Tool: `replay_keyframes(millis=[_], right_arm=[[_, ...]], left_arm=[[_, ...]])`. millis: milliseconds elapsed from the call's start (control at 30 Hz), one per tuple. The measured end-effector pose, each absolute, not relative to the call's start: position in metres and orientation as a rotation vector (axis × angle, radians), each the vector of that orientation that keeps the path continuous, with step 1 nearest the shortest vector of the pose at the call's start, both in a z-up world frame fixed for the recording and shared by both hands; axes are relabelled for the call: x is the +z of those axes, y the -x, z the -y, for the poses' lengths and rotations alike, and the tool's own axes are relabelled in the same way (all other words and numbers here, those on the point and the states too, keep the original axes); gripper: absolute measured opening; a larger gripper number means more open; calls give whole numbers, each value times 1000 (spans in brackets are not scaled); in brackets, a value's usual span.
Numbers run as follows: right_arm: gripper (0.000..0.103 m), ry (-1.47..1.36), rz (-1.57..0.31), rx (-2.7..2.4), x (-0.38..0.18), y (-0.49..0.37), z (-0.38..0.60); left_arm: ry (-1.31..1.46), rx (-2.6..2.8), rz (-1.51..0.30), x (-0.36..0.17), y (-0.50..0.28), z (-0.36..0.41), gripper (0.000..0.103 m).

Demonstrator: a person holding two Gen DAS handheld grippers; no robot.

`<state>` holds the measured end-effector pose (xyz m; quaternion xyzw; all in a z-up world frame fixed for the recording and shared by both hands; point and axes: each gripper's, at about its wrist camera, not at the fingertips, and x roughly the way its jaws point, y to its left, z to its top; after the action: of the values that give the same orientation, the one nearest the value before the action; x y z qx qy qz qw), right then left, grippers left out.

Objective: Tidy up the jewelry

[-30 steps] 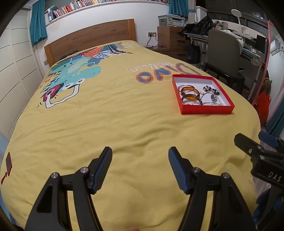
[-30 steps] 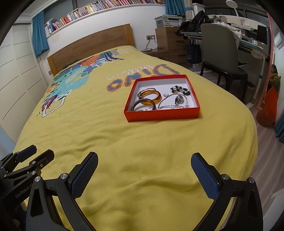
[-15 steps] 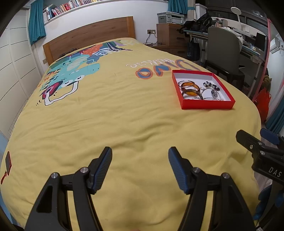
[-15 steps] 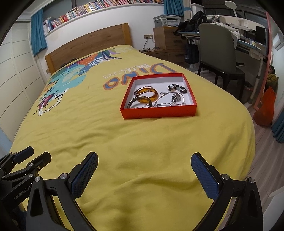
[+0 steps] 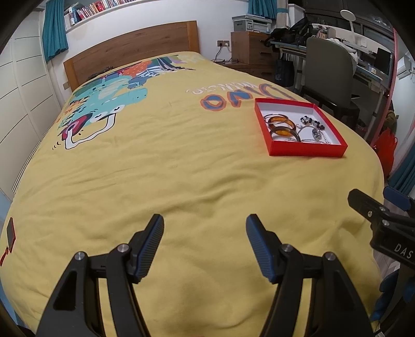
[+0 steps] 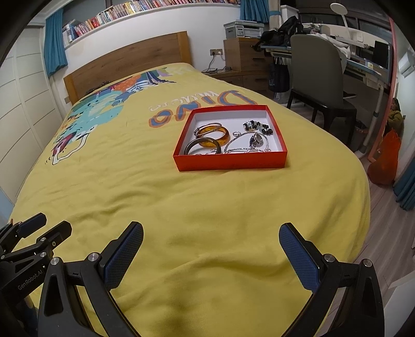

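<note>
So it's a bedroom, and the work surface is just a big bed with a yellow bedspread [image 5: 160, 166] that has a cartoon dinosaur print and upside-down "Dino" lettering on it, a bit wrinkled but otherwise bare. Wooden headboard [image 5: 129, 49] at the far end, teal curtains, a long shelf of books [image 6: 145, 7] up on the wall, white panelled wardrobe doors down the left side. Off to the right there's a wooden drawer unit with a printer on top, a grey desk chair [image 6: 316, 75] and a pretty cluttered desk. The jewelry all sits in a red box [image 6: 230, 162] with a white inside, lying flat on the bedspread toward the right half of the bed: two amber bangles [image 6: 215, 133], a dark beaded bracelet [image 6: 258, 127], some silvery chains [image 6: 246, 147]. The right wrist view looks almost straight at the box, so you can pick out the pieces; from the left wrist view the box [image 5: 306, 151] is off to the right and smaller. The left gripper [image 5: 205, 223] has its jaws apart with nothing in them, the right gripper [image 6: 211, 230] spread even wider and also empty, both hovering over the near end of the bed, well away from the box. Each view catches the other gripper at its edge.
</note>
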<state>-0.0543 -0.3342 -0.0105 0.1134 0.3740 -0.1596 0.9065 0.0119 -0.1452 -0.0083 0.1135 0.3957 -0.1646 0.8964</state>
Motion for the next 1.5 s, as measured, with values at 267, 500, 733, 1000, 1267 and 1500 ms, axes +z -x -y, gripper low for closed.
replay_keyframes(millis=[267,500,733,1000,1267,1500], right_arm=[[102,-240,-776,-332,-12,54,335],[102,-243,-777,-335,-14,55,336],[102,-243,-777,-335,-14,55,336],[102,-243,-777,-334,-14,55,337],[102,-243,-778,-335,-14,55,337],[102,-243,-779,-334,-14,55,337]], left_arm=[[-235,-341,-822,-10,-12,145,64],[-235,-340,-824,-11,-13,144,64],[-237,-339,-827,-13,-13,144,64],[-237,-341,-828,-13,-13,143,64],[-236,-342,-830,-13,-13,143,64],[-236,-342,-830,-13,-13,143,64]])
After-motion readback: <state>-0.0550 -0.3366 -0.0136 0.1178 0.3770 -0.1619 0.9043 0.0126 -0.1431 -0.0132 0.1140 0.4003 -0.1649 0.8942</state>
